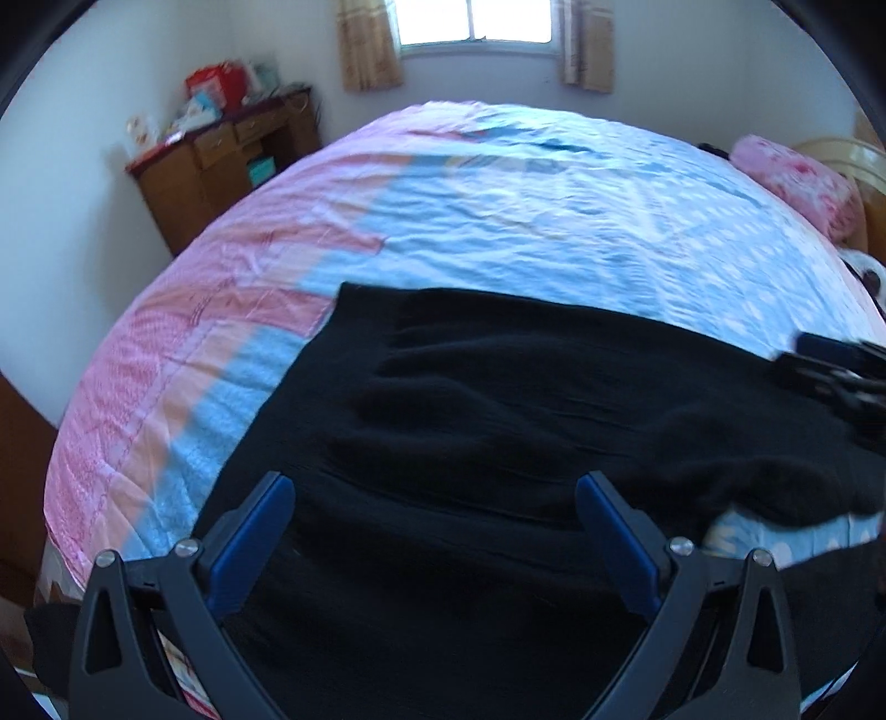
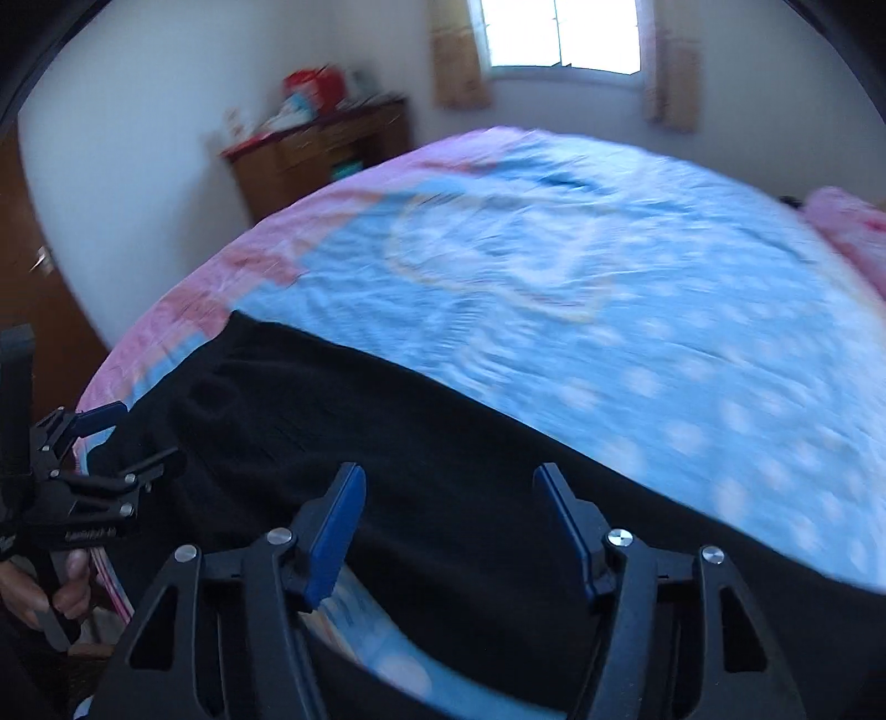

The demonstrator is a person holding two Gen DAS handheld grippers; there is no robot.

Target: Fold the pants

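Observation:
Black pants lie spread across the near part of the bed and also show in the right wrist view. My left gripper is open, its blue pads wide apart just above the pants' near part. My right gripper is open too, over the pants near the bed's front edge. The right gripper also shows at the right edge of the left wrist view. The left gripper shows at the left of the right wrist view, by the pants' left end.
The bed has a blue and pink quilt. A pink pillow lies at its far right. A wooden desk with boxes stands at the far left wall. A window with curtains is behind the bed.

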